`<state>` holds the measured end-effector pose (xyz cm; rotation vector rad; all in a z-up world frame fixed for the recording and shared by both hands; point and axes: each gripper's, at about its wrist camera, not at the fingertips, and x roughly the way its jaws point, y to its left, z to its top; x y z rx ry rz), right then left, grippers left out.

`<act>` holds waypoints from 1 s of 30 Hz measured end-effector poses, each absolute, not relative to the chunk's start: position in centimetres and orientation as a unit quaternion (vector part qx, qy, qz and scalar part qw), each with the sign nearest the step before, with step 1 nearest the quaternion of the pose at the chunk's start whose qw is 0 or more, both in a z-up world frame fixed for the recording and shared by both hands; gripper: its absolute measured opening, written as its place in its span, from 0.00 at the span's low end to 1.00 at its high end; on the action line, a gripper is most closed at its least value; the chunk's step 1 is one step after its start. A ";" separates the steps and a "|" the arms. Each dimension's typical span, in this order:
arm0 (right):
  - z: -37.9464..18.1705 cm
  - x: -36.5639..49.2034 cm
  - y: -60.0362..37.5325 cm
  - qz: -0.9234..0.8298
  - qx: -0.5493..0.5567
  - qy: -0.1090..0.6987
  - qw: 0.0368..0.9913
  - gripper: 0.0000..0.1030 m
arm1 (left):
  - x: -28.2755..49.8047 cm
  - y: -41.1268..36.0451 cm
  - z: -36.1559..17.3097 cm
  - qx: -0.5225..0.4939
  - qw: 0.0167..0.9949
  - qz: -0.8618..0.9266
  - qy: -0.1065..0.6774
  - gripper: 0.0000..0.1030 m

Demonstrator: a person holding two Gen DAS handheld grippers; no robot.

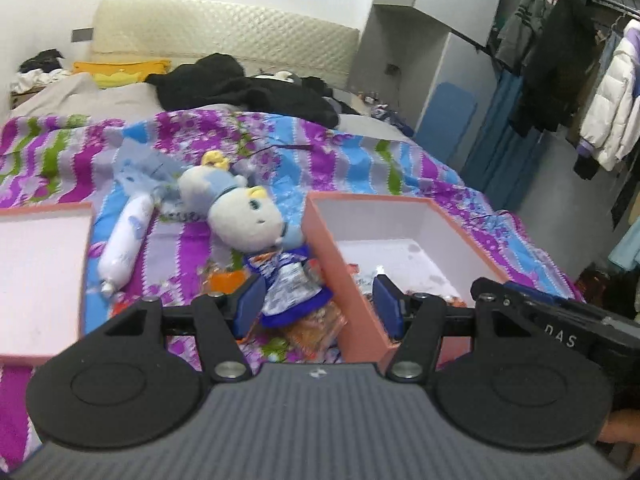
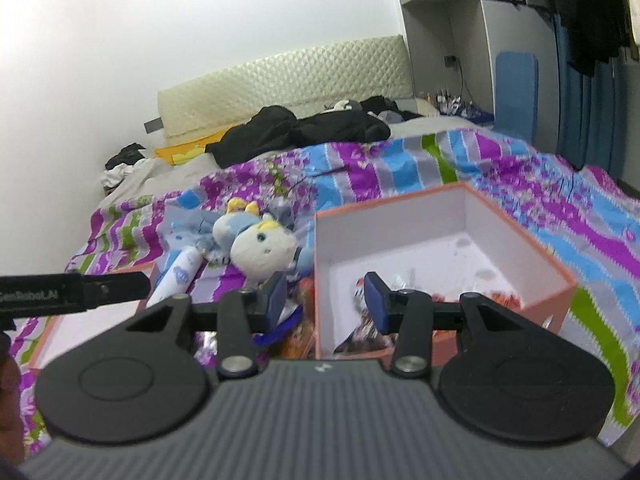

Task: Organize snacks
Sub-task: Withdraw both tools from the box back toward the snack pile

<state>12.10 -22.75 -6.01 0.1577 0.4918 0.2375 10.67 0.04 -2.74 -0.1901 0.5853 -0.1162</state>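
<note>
Bedroom. A bed under a striped purple, blue and green floral cover fills both views; padded cream headboard at the far end, black clothes heaped in front of it, coats on a rack far right in the left wrist view.

Left claw: jaws wide, nothing gripped. It hangs low over the cover. Straight ahead, between the blue pads, lies a blue and white snack packet on top of orange packets; whether the left pad touches the packet cannot be told. The right pad sits over the near left wall of an open salmon-pink box with a white inside. A few wrapped snacks show on the box floor just past that pad.

Ahead and left of the claw: a white plush doll with yellow and blue trim, lying against the box's far left corner; a white tube-shaped pack beyond it; a second pink-rimmed tray or lid at far left.

Right claw: jaws also wide, holding nothing. Its left pad is over the snack pile outside the box, its right pad over the box interior, with dark wrapped snacks below it in the near corner. The left tool's black body crosses at left.
</note>
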 end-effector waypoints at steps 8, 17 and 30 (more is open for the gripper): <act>-9.7 7.5 -20.8 0.119 0.057 0.257 0.957 0.44 | 6.6 1.9 -5.3 -0.091 0.950 -0.038 0.295 0.63; -12.4 5.8 -18.4 0.141 0.027 0.281 0.949 0.44 | 4.7 4.0 -9.1 -0.114 0.937 -0.021 0.329 0.66; -14.4 8.2 -16.2 0.130 0.011 0.292 0.947 0.44 | 8.3 6.5 -13.2 -0.132 0.924 0.000 0.360 0.70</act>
